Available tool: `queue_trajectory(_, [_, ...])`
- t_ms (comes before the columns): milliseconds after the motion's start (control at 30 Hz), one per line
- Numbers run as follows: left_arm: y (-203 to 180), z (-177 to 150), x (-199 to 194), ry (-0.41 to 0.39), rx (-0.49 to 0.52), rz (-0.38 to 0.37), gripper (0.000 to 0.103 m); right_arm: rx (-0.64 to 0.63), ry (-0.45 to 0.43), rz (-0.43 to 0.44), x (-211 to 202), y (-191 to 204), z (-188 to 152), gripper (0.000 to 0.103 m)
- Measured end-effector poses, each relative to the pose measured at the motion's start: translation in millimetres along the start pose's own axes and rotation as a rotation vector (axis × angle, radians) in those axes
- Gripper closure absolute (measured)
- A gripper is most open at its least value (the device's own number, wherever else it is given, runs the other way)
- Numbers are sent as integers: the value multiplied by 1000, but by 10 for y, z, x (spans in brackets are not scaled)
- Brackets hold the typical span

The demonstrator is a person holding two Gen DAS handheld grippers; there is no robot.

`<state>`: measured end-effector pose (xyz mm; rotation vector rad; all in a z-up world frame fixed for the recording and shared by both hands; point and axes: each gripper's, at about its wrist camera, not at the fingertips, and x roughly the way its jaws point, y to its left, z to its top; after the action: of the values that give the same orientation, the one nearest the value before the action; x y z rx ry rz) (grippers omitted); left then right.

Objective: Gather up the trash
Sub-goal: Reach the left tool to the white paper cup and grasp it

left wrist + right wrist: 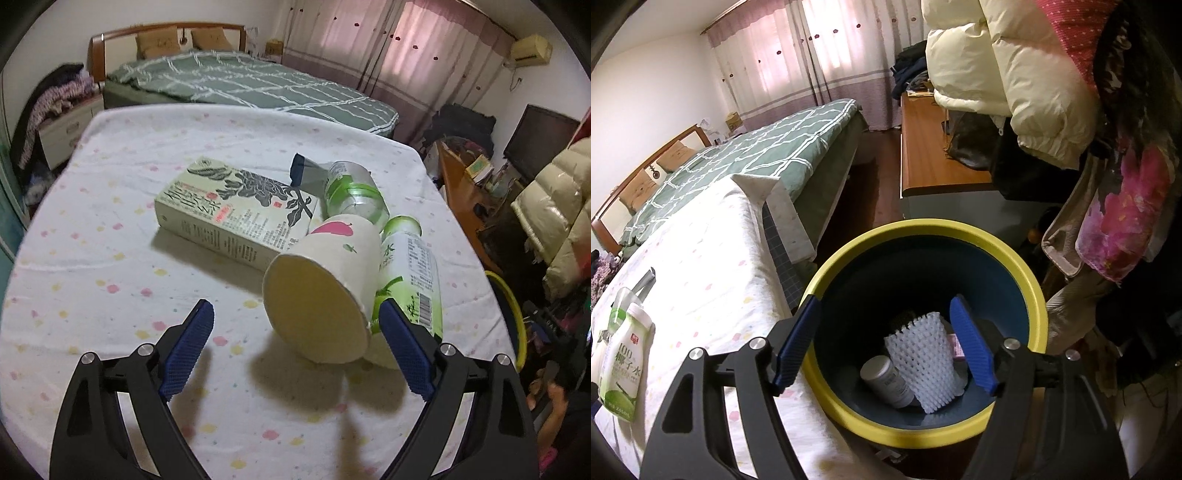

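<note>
On the dotted white tablecloth (110,229) lie a cream carton (236,210), a clear bottle (354,192), a dark packet (301,168) and a green-white bottle (410,273). A paper cup (325,295) lies on its side, base toward me. My left gripper (295,314) is open just in front of the cup, which sits close to the right fingertip (388,314) with no pad pressing on it. My right gripper (884,308) hangs open and empty over the yellow-rimmed bin (923,230). In the bin lie a white foam net (923,362) and a small grey bottle (886,380).
A coconut-water bottle (624,354) lies near the table edge beside the bin. The bin's yellow rim (513,306) shows right of the table. Beyond stand a green-quilted bed (240,85) and a wooden desk (934,162). A cream puffer jacket (1004,74) and hanging clothes (1123,214) crowd the right.
</note>
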<state>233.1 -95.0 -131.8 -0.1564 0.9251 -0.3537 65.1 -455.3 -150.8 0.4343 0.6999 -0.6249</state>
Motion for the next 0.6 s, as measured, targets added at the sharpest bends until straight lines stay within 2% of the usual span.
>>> queue_trajectory(233, [15, 30, 146, 21, -5, -81, 15, -8, 1, 7, 11, 25, 8, 34])
queue_trajectory(333, [-21, 31, 181, 31, 11, -96, 26, -12, 0, 10, 12, 40, 6, 34])
queue_trajectory(400, [-45, 31, 205, 38, 20, -104, 39, -14, -1, 11, 11, 49, 7, 34])
queue_trajectory(467, [-73, 29, 200, 37, 26, -112, 44, -16, -4, 14, 7, 58, 7, 34])
queue_trajectory(600, [-150, 14, 113, 11, 57, -47, 48, -13, -8, 20, 2, 55, 4, 34])
